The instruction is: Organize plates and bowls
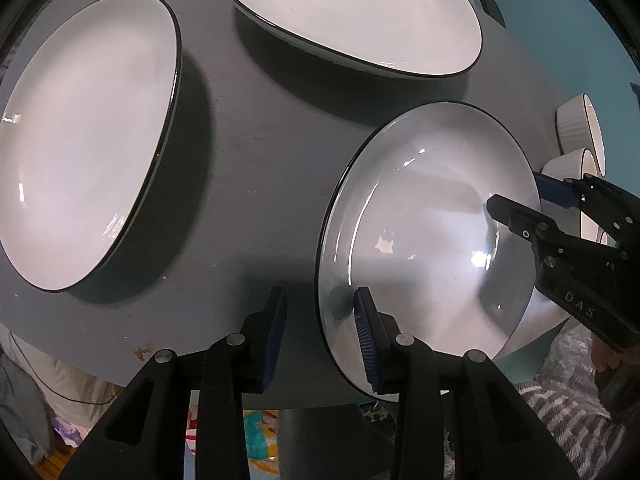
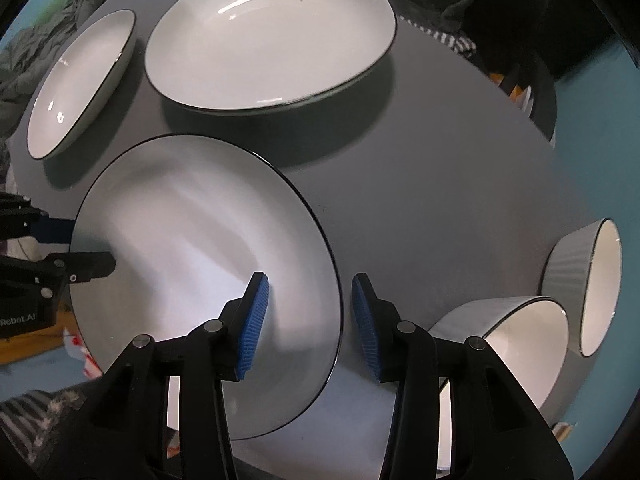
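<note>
A white black-rimmed plate (image 1: 432, 220) lies near the front of the grey table (image 1: 248, 184); it also shows in the right wrist view (image 2: 192, 248). My left gripper (image 1: 320, 336) is open and straddles the plate's left rim. My right gripper (image 2: 308, 320) is open and straddles the plate's opposite rim. Neither pair of jaws looks closed on the rim. Two more plates lie beyond, one at left (image 1: 88, 136) and one at the back (image 1: 352, 12). Two ribbed bowls (image 2: 516, 344) (image 2: 588, 280) stand at the table's right edge.
The table edge runs close below both grippers. Beyond it lie cloths, a striped fabric (image 1: 568, 412) and colourful items on the floor. A teal wall (image 2: 608, 128) lies to the right.
</note>
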Available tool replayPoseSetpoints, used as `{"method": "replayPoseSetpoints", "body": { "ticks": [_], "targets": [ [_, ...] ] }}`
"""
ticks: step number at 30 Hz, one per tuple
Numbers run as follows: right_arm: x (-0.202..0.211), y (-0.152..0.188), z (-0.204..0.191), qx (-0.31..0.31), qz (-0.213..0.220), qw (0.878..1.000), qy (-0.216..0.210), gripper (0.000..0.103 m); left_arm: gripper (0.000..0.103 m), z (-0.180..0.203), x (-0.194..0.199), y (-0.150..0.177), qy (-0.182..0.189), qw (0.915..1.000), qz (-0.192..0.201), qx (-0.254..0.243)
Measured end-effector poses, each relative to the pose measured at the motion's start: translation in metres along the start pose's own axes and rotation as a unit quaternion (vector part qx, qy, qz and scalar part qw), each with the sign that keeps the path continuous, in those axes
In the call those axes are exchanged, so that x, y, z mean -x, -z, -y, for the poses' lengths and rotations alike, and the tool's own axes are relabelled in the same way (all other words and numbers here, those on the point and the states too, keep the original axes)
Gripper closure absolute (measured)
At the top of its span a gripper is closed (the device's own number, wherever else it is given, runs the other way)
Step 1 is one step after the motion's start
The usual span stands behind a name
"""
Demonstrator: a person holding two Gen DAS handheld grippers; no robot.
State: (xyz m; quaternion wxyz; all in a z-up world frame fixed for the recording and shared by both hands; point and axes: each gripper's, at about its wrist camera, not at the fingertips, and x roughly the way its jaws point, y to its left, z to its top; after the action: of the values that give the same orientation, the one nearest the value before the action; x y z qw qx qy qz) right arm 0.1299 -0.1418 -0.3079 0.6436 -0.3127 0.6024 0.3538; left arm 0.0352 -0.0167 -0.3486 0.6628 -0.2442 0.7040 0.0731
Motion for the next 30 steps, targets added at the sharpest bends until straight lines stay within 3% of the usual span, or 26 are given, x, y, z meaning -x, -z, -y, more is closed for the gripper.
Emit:
{"method": "replayPoseSetpoints", "body": {
  "ticks": [13, 19, 24, 30],
  "targets": [
    [-0.011, -0.001, 0.003, 0.023, -0.018, 0.999, -0.041, 0.062, 0.068, -0.010, 0.006, 0.002, 0.013, 0.9996, 0.003, 0.023],
    [-0.015, -0.009, 0.014, 0.018, -0.024, 0.998, -0.055, 0.072, 0.069, -0.013, 0.005, 0.011, 0.014, 0.9994, 0.010, 0.031],
    [-0.019, -0.017, 0.031, -0.006, -0.034, 0.995, -0.092, 0.082, 0.076, -0.016, 0.003, 0.014, 0.021, 0.9988, 0.010, 0.043],
    [-0.033, -0.033, 0.051, -0.005, -0.044, 0.992, -0.119, 0.085, 0.080, -0.032, 0.005, 0.016, 0.041, 0.9958, 0.010, 0.082]
  ]
}}
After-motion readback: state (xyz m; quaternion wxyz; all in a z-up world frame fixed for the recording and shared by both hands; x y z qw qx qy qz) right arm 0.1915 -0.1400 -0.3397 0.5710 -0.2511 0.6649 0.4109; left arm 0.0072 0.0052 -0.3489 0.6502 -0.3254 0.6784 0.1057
